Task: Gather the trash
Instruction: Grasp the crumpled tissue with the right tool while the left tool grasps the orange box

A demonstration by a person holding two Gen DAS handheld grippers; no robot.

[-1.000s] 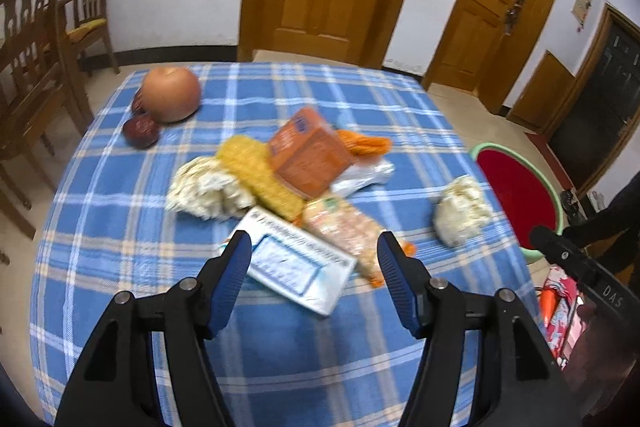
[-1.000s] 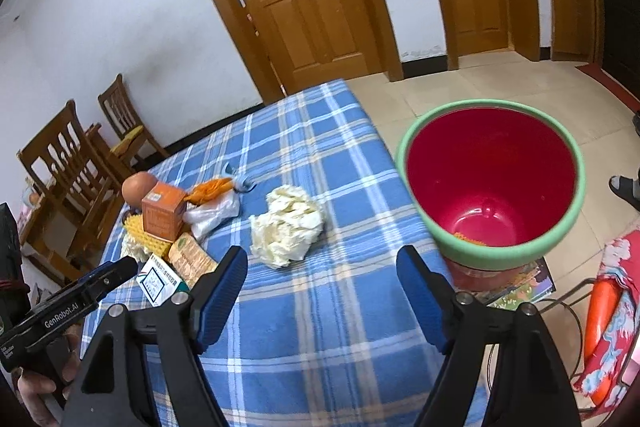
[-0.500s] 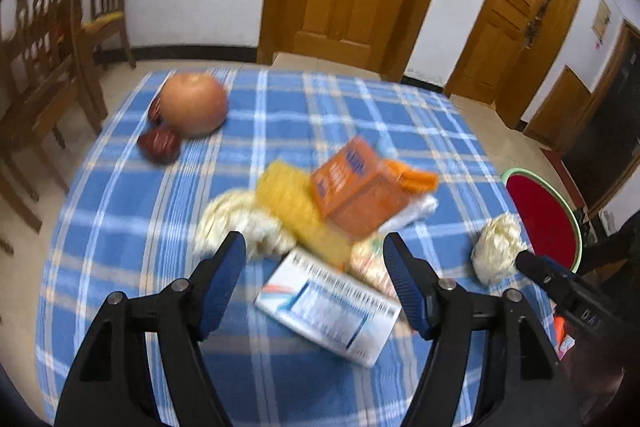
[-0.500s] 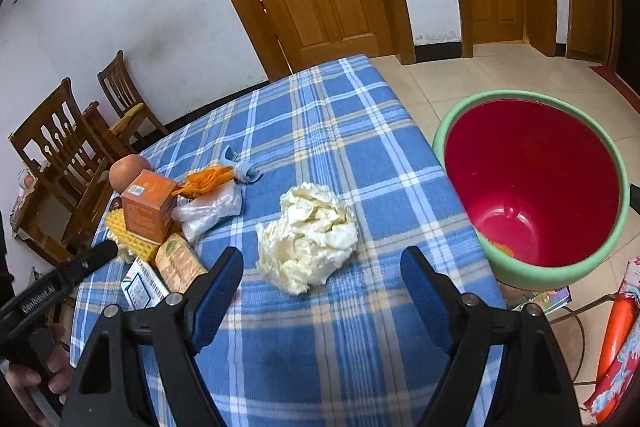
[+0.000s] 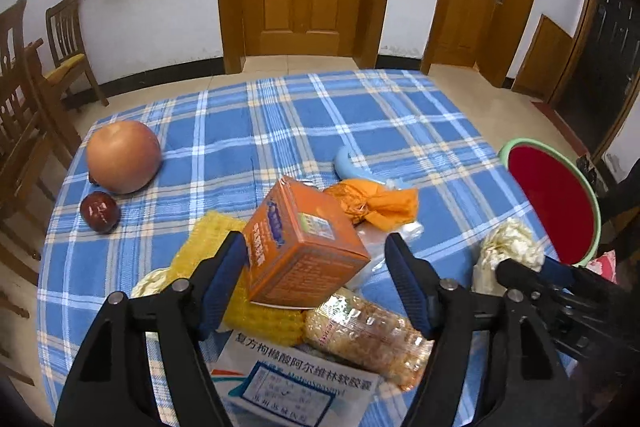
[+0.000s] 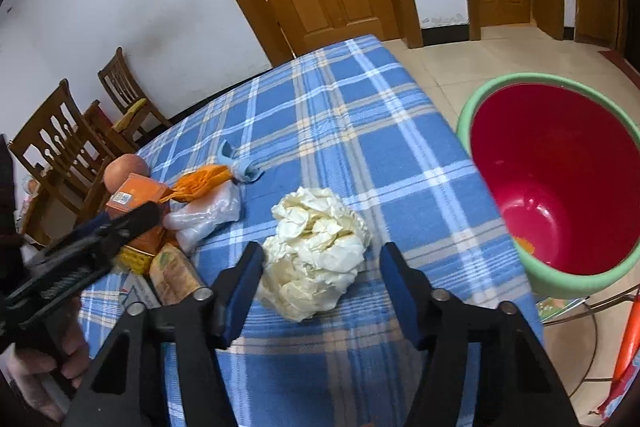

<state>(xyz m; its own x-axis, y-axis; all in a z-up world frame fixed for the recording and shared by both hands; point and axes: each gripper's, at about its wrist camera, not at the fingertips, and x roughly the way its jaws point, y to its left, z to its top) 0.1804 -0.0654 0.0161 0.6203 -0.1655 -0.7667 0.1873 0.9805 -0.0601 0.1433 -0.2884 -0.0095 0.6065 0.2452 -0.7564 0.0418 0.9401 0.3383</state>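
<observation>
Over the checked table both grippers have closed in; left gripper (image 5: 316, 259) wide open around the orange box (image 5: 302, 247); right gripper (image 6: 320, 267) gapes, empty, straddling the crumpled paper (image 6: 316, 247); grabs look imminent.

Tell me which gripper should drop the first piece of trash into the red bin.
Right. The right gripper is open around the crumpled tissue wad, with the red bin just beside it. The left gripper frames the orange box, farther from the bin.
</observation>
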